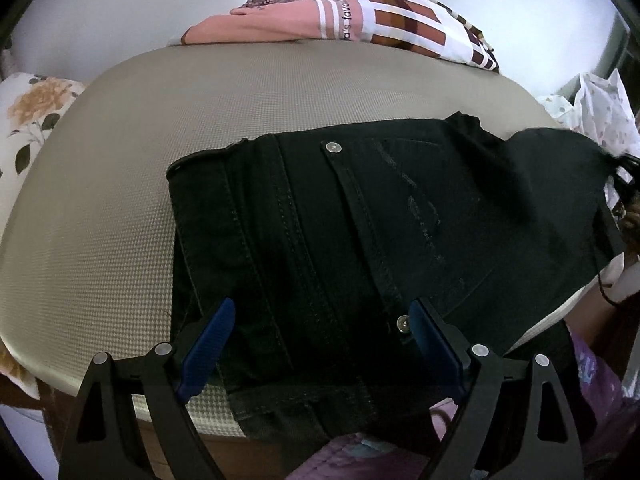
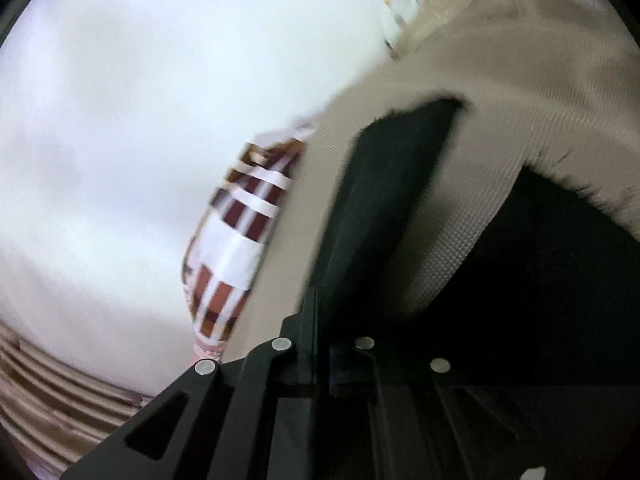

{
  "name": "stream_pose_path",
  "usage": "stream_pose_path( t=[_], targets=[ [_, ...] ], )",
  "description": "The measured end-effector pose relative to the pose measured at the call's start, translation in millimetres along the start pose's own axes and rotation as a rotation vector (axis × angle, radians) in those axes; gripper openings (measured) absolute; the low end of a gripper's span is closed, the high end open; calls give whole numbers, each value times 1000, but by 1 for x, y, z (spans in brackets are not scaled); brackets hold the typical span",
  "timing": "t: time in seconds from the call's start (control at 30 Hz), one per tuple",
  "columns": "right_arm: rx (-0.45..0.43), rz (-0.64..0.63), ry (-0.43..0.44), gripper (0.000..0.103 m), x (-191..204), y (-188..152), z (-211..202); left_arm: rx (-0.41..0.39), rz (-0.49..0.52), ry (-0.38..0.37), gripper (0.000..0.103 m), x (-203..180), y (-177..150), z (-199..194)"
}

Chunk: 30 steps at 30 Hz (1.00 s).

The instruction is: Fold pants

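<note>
Big tan desk [image 1: 120, 200] with a bumpy woven cover, filling most of the left wrist view. White wall behind it.

On the desk, black pants [image 1: 340, 220], lying flat toward the right side. Near end hanging a little over the front edge of the desk. Far right part of the pants raised up in a dark flap. Seams and stitched lines running across the cloth.

At the back edge of the desk, a pile of clothes [image 1: 360, 16], pink and white with brown squares. Well apart from the pants. Off to the left, beside the desk, a white cloth with yellow flowers [image 1: 36, 120].

Left gripper [image 1: 322, 306] wide open, pointing down at the pants. Nothing held. Blue pads [image 1: 204, 352] spread far apart above the black cloth, near the front edge of the desk.

Right gripper [image 2: 320, 304] closed tight, fingers pressed together. Black pants cloth right at its tips and running up and away from them, so pinching the pants by the look of it. Very blurry there. Fuzzy cut hem showing at the far end of that strip.

Two small silver buttons on the pants: one [image 1: 403, 323] just beside the right blue pad, one [image 1: 333, 147] near the far edge.
</note>
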State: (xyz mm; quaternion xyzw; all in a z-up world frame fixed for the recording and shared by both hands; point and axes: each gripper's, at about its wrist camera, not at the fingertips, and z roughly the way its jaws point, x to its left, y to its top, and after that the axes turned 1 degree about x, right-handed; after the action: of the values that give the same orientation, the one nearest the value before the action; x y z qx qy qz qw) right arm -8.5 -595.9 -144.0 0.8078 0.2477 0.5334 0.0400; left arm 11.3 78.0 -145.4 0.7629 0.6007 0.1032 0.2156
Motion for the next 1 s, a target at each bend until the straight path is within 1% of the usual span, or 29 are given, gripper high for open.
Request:
stream_pose_path(
  t=[0.03,0.1,0.13,0.2,0.27,0.33,0.37,0.4,0.47,0.57,0.63,0.67,0.73,0.77,0.8,0.83,0.9,0.93,1.0],
  targets=[
    [-19,7,9,5,-1,-7,-21,0,0,0,88,1,0,0],
    [-40,20,-5,5,-10,-19,-51,3,-3,0,88,1,-1,-1],
    [-45,46,-17,5,-22,-27,-66,4,-1,-3,88,1,-1,-1],
    [-29,104,-39,5,-50,-41,-77,3,3,1,89,-1,-1,1],
    [1,176,-83,5,-82,-55,-78,6,15,1,91,-1,0,3],
    [15,260,-69,5,-105,-63,-76,8,40,4,93,-3,-1,5],
    [17,300,-46,2,-120,-67,-81,8,47,9,95,-4,-1,5],
    [13,316,-28,2,-122,-68,-81,9,53,14,96,-4,-1,6],
    [8,299,-29,3,-117,-66,-85,10,54,13,97,-4,-1,6],
    [-9,298,0,3,-118,-63,-91,2,46,10,97,-3,-2,7],
    [-3,332,9,4,-129,-65,-94,-5,45,10,97,-1,-1,7],
    [-2,356,34,2,-134,-68,-91,-5,43,10,97,-1,0,6],
    [2,373,51,3,-138,-70,-93,-22,17,1,97,2,0,-2],
    [6,360,49,8,-134,-70,-95,-43,-5,-14,97,3,-1,-10],
    [14,337,51,11,-129,-70,-97,-59,-21,-29,97,6,-1,-16],
    [21,312,46,11,-121,-70,-96,-85,-51,-54,97,11,-1,-26],
    [35,248,-1,11,-106,-72,-95,-119,-116,-81,97,23,-2,-44],
    [45,227,-26,8,-102,-73,-93,-130,-142,-93,97,29,-4,-50],
    [62,233,-61,6,-104,-75,-84,-148,-196,-126,97,45,-8,-61]
  ],
)
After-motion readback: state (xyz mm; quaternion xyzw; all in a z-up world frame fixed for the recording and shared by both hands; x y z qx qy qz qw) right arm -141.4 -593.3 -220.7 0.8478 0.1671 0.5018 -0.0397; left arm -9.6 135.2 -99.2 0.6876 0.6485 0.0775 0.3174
